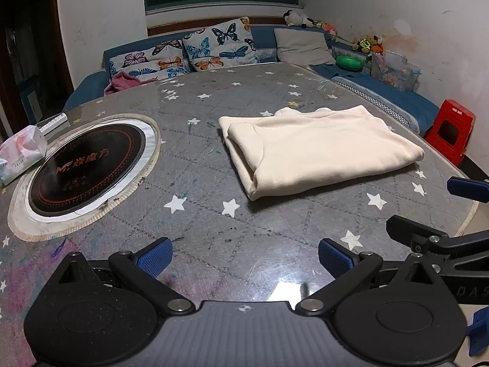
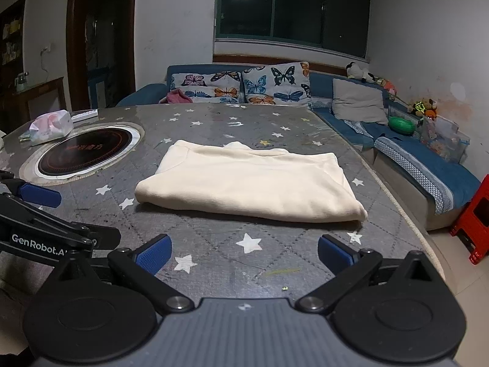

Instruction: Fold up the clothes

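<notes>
One cream sweatshirt (image 2: 250, 183) lies folded into a flat, thick rectangle on the star-patterned grey table (image 2: 214, 260), ahead of both tongs and touching neither. Seen from the right gripper (image 2: 243, 255), it sits straight ahead, a little way beyond the fingertips; seen from the left gripper (image 1: 244, 258), it lies ahead and to the right. Both tongs are spread wide with nothing between their blue pads, and both hang just above the near part of the table. Each tong's side shows at the edge of the other's camera, so they are side by side and close together.

Judging by the neat bundle and the empty tongs, the folding of this garment looks finished or nearly so. The next move would probably be a last tidying of the edges or carrying the bundle aside. Either would call for reaching forward to the near edge and pinching through all the layers so the fold does not open.

Counted: one folded garment, two grippers, one round black induction hob (image 1: 88, 165) set into the table ahead and left, one tissue pack (image 1: 20, 151) beyond it, two butterfly cushions (image 2: 241, 88) and one grey cushion (image 2: 357, 101) on the blue sofa far ahead, one crumpled pink cloth (image 1: 122, 82) beside them, one red stool (image 1: 450, 130) off to the right.
</notes>
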`<state>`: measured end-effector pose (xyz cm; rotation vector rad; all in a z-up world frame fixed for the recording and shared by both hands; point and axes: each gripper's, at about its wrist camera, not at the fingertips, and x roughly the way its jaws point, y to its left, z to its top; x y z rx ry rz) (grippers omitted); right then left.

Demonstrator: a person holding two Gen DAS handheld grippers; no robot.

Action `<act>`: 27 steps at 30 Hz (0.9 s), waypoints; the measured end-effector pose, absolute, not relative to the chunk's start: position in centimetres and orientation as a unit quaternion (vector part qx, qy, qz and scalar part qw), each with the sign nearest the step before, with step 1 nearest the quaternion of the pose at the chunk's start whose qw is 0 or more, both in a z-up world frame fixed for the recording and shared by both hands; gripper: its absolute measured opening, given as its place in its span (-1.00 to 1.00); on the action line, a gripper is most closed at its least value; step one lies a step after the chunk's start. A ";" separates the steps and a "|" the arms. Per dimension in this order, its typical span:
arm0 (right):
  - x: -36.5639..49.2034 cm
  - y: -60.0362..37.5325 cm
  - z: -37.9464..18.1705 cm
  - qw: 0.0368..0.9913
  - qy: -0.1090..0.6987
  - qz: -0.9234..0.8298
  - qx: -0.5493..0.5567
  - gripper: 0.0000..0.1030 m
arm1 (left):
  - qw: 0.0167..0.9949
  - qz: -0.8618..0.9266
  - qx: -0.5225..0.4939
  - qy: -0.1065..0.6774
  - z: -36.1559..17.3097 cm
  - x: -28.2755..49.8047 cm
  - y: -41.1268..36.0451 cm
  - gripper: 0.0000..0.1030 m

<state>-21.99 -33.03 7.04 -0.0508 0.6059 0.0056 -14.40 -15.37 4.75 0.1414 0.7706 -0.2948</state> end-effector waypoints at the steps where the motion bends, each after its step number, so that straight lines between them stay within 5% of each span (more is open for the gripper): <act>1: -22.0 -33.0 7.0 0.954 0.298 0.003 -0.025 1.00 | 0.914 -0.143 0.069 0.374 4.8 -14.4 -15.4 1.00; 27: -20.3 -33.5 6.8 0.950 0.310 0.000 -0.021 1.00 | 0.909 -0.143 0.075 0.385 4.5 -12.6 -15.9 1.00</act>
